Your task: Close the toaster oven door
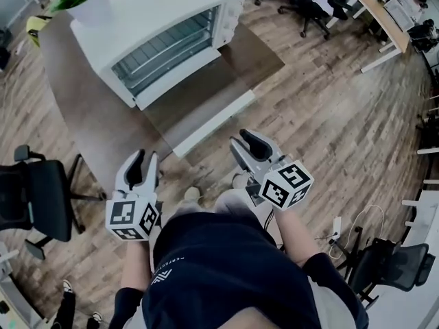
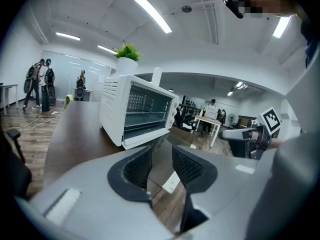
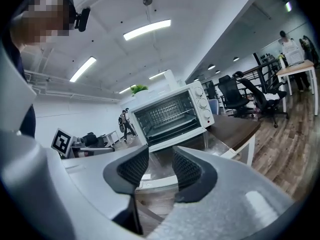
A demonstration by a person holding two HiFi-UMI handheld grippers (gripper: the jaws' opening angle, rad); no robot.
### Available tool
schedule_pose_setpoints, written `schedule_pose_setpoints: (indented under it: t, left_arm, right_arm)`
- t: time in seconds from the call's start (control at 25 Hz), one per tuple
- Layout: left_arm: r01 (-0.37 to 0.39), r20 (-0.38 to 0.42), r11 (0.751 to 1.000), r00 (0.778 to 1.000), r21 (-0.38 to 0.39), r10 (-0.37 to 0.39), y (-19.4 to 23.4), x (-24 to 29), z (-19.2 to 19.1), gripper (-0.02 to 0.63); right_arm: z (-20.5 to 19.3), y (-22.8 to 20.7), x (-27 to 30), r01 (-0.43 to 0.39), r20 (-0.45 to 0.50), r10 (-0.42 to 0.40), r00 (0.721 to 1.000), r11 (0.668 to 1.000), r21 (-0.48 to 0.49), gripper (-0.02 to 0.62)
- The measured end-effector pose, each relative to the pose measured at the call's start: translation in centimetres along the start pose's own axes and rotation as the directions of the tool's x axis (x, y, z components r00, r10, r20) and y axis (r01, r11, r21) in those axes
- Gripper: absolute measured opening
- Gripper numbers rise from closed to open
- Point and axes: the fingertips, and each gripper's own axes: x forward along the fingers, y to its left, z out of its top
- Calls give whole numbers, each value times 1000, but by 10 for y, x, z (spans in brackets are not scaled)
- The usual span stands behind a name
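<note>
- The toaster oven (image 1: 158,36) has its door (image 1: 206,105) lying flat open, long edge toward the grippers.
- The right gripper (image 1: 245,141) is nearer the door than the left gripper (image 1: 143,160).
- Both have jaws partly apart, holding nothing.

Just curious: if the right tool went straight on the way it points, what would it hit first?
Probably the white handle of the open toaster oven door, lying flat ahead of the right tool; depth is hard to judge.

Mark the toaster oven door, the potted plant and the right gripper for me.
toaster oven door (image 1: 199,103), head view, on the glass pane of the open door
potted plant (image 1: 92,11), head view, on its white pot
right gripper (image 1: 241,138), head view, midway between its fingertips
</note>
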Motion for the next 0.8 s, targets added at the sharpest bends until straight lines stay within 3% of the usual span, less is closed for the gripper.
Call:
schedule_pose_setpoints:
  t: [0.32, 0.8]
  left_arm:
    - [-118, 33, 989, 992, -88, 121, -37, 20, 1, 202]
    - [-280, 18, 945, 958, -169, 287, -88, 35, -40, 241]
  right_arm:
    - [26, -50, 1, -157, -58, 154, 986, 986, -55, 170]
    - [15, -107, -7, -317, -202, 293, 934, 943, -99, 202]
